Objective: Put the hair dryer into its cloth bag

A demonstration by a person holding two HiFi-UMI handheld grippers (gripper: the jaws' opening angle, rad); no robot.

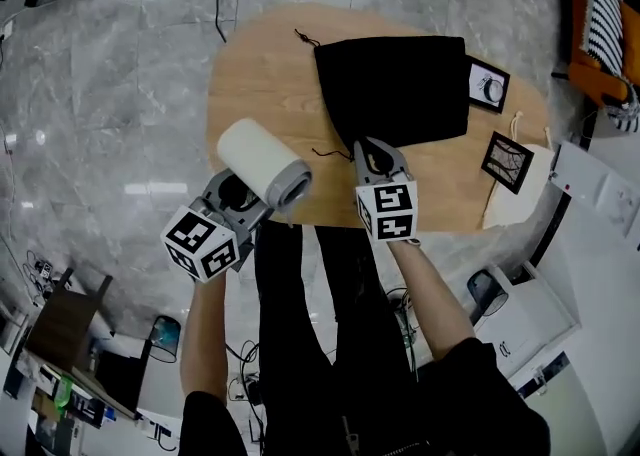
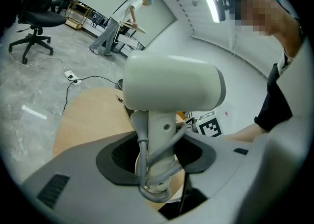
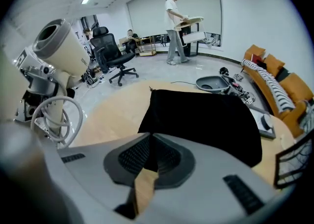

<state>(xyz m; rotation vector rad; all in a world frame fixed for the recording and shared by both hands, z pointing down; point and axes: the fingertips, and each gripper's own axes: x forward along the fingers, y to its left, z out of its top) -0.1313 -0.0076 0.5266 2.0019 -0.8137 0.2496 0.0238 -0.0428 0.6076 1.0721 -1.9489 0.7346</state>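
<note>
A cream hair dryer [image 1: 262, 164] with a grey nozzle end is held up over the near left edge of the wooden table [image 1: 260, 74]. My left gripper [image 1: 248, 198] is shut on its handle, and its grey cord is looped round the handle [image 2: 156, 139] between the pads. In the right gripper view the hair dryer [image 3: 56, 46] shows at upper left. The black cloth bag [image 1: 400, 84] lies flat on the table's middle. My right gripper [image 1: 378, 151] is shut on the bag's near edge, and the black cloth [image 3: 201, 115] runs down into the closed jaws.
Two small framed cards [image 1: 488, 84] [image 1: 508, 159] and a beige cloth pouch [image 1: 515, 202] lie at the table's right end. A white box [image 1: 600, 184] stands beside it. Farther back are an office chair [image 3: 115, 53], an orange sofa [image 3: 274, 75] and a standing person [image 3: 174, 26].
</note>
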